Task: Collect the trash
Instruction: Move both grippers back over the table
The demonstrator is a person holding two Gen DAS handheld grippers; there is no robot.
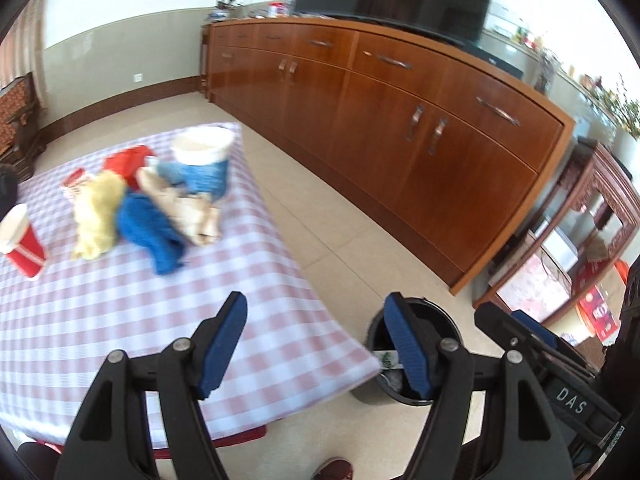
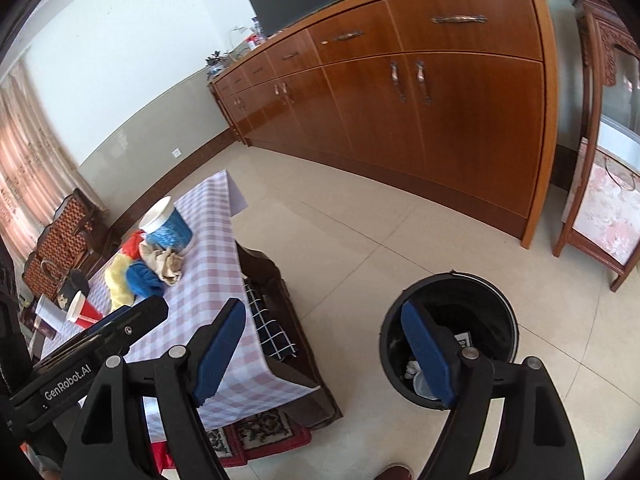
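Both tools stood spread with nothing between their blue pads: the left tool (image 1: 316, 344) over the near corner of the checked surface (image 1: 120, 320), the right tool (image 2: 324, 348) beside it. The black bin (image 2: 448, 332) sat on the floor just ahead of the right tool, scraps visible inside. Farther ahead of the left tool lay a heap of crumpled trash (image 1: 136, 212), with a red cup (image 1: 22, 240) to its left.

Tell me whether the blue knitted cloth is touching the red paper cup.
Apart. In the left wrist view, bare checked tablecloth shows between the blue knitted cloth and the red paper cup.
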